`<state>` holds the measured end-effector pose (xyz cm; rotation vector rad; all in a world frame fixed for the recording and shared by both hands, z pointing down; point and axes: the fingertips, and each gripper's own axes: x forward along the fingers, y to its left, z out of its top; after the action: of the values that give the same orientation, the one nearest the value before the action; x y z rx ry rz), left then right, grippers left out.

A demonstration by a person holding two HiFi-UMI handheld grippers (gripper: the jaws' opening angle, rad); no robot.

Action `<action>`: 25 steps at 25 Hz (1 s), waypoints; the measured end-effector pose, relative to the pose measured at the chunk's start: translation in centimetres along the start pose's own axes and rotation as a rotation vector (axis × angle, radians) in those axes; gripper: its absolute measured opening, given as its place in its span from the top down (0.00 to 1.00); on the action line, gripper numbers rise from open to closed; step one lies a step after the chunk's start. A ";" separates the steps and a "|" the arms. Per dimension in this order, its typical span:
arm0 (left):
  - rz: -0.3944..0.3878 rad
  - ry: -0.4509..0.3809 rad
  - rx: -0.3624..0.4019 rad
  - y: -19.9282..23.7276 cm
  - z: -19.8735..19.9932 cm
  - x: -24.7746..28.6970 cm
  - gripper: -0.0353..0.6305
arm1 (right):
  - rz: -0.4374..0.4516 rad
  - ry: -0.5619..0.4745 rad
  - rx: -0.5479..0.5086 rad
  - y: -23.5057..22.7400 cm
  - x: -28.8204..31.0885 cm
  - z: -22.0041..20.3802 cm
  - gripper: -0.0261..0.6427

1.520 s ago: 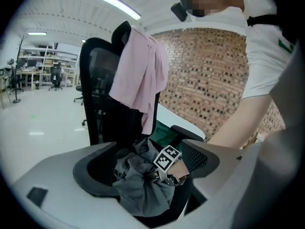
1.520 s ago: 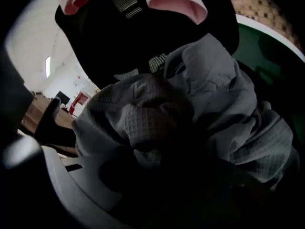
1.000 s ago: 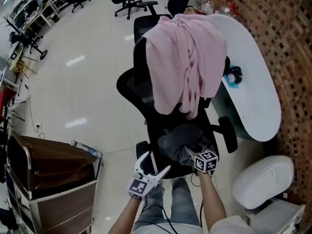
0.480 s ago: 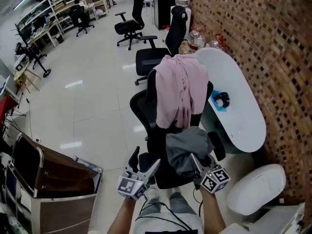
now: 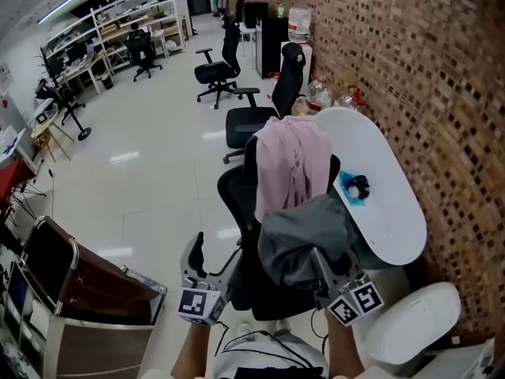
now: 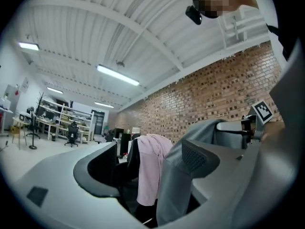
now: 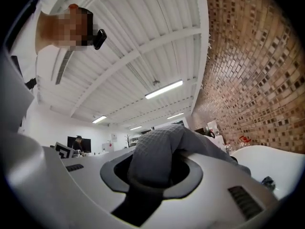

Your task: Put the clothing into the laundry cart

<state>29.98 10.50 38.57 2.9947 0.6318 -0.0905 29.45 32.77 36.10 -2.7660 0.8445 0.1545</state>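
In the right gripper view a grey waffle-knit garment (image 7: 159, 151) is bunched between the jaws of my right gripper (image 7: 155, 175), which is shut on it. In the head view the same grey garment (image 5: 304, 235) hangs lifted above the seat of a black office chair (image 5: 235, 200), with my right gripper (image 5: 319, 263) under it. A pink garment (image 5: 290, 164) is draped over that chair's back. To the left, my left gripper (image 5: 211, 255) is open and holds nothing. Between its spread jaws, the left gripper view shows the pink garment (image 6: 151, 168) and the grey garment (image 6: 177, 185).
A brown laundry cart (image 5: 75, 287) with a metal frame stands at the lower left. A white oval table (image 5: 387, 204) stands along the brick wall on the right, and a white seat (image 5: 414, 322) sits below it. More office chairs (image 5: 252, 117) and shelves stand further back.
Both grippers have risen. The grey garment has come up off the chair seat in the right gripper. The head view has lifted and takes in more of the room.
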 end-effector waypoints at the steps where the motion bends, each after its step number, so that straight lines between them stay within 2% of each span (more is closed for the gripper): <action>1: 0.004 -0.012 0.004 -0.1 0.5 0.0 0.34 | 0.010 -0.009 -0.009 0.3 0.2 0.5 0.76; 8: 0.064 -0.035 0.013 -0.6 1.5 -0.4 0.34 | 0.088 0.009 0.016 1.0 1.3 -0.1 0.76; 12: 0.136 -0.026 0.020 -0.3 1.4 -3.4 0.34 | 0.159 0.038 0.068 3.0 1.5 -2.0 0.76; 18: 0.346 -0.023 0.048 1.3 1.7 -10.0 0.34 | 0.357 0.086 0.075 7.7 3.3 -4.3 0.76; 22: 0.486 -0.020 0.062 1.9 1.0 -12.5 0.34 | 0.501 0.112 0.091 9.7 5.5 -5.8 0.76; 25: 0.612 -0.026 0.111 4.1 -0.1 -17.5 0.34 | 0.626 0.128 0.119 14.1 7.1 -7.1 0.76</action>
<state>15.71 -0.27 40.20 3.1311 -0.3157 -0.1261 27.63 15.79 38.89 -2.3315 1.6685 0.0323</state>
